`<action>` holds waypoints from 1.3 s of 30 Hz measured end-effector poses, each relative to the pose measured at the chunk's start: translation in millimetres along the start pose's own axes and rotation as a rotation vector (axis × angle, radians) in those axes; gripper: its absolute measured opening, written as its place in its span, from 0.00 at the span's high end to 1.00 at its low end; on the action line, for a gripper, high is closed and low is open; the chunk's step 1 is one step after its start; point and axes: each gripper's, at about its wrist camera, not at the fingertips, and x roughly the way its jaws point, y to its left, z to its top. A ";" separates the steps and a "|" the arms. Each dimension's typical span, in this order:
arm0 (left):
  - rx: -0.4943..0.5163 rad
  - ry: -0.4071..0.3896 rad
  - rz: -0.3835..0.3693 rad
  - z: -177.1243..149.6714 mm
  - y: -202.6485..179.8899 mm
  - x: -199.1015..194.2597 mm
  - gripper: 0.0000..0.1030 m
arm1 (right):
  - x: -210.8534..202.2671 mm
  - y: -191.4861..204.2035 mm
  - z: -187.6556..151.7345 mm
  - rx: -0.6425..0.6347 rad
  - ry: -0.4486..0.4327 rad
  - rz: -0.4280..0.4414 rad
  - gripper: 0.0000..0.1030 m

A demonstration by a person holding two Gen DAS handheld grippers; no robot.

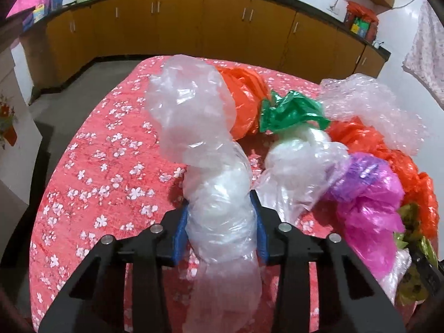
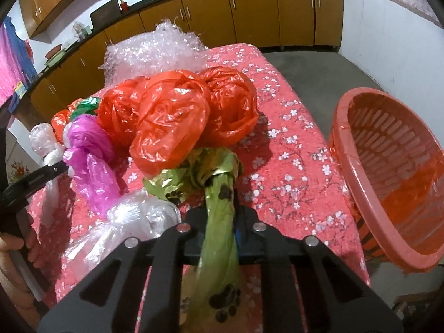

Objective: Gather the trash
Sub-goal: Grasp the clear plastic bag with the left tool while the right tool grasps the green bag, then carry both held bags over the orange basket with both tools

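So the left gripper [image 1: 220, 227] has its blue-padded fingers squeezed around a clear plastic bag [image 1: 205, 149], which runs from the bottom middle of the left wrist view up to the centre, puffed out at the top. The right gripper [image 2: 222, 219] is clamped on a twisted light-green bag with dark paw prints [image 2: 219, 222], low and centre in the right wrist view, its crumpled end fanning out just above the fingers. The rest of the trash sits bunched on the red floral tablecloth [image 1: 91, 172]: orange bags [image 2: 177, 116] in the middle of the right view, touching the green one's top, a magenta bag [image 2: 88, 152] at centre left, a bit of shiny dark green plastic [image 1: 291, 111] right of centre in the left view, and a bubble wrap heap [image 2: 155, 52] in the upper middle behind the orange ones. An orange slotted basket [image 2: 388, 174] is tilted at the right edge, just beside the table. Yellow-brown cabinets [image 1: 177, 25] run along the top of both frames.
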 end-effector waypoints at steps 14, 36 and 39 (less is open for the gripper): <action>0.041 -0.057 -0.075 -20.7 3.8 -64.3 0.65 | -52.0 -7.6 -23.4 0.011 -0.053 0.049 0.88; 0.260 -0.107 -0.379 -19.0 -126.1 -121.4 0.65 | -144.5 -85.4 -21.6 0.130 -0.248 -0.076 0.88; 0.294 -0.083 -0.434 -20.6 -158.7 -115.3 0.65 | -145.6 -116.1 -19.0 0.182 -0.263 -0.139 0.88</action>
